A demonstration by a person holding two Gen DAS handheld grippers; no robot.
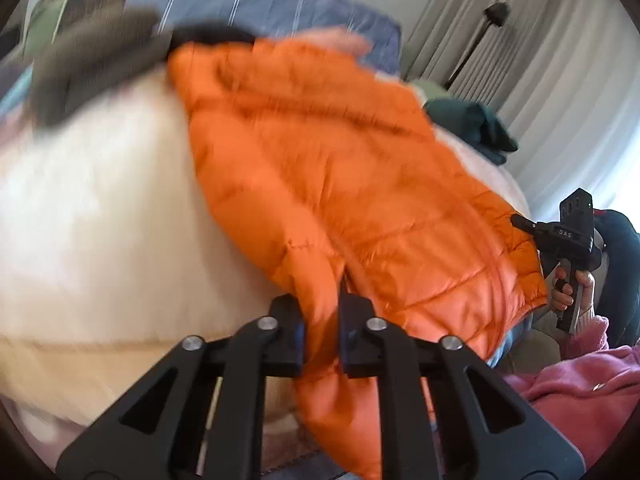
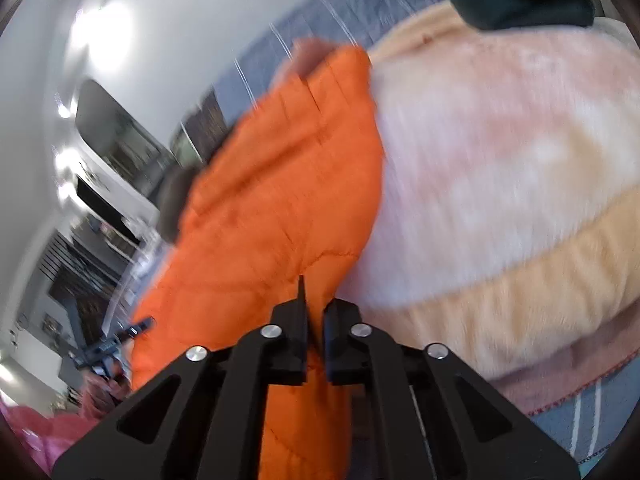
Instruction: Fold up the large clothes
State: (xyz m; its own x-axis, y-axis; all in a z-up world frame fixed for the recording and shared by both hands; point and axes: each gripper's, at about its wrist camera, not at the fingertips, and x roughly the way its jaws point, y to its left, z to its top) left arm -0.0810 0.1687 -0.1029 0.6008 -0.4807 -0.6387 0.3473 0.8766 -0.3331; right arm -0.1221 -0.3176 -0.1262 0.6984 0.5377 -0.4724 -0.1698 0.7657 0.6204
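Bedroom, pale curtains point(image 1: 532, 40) far right, fluffy cream-and-peach blanket point(image 1: 100, 200) across bed. Orange quilted puffer jacket point(image 1: 320, 168) sprawled on blanket, near hem lifted toward both tools. Left gripper point(image 1: 322, 320) clamped on orange fabric at near edge, cloth bunched between black fingers. Right gripper point(image 2: 316, 320) pinched tight on another stretch of same hem; seen also from left view at jacket's right corner point(image 1: 520, 222), hand point(image 1: 568, 288) on its handle. Dark green garment point(image 1: 472, 124) heaped far right on blanket. Pink fleece sleeve point(image 1: 580, 384) near right. Everything blurred.
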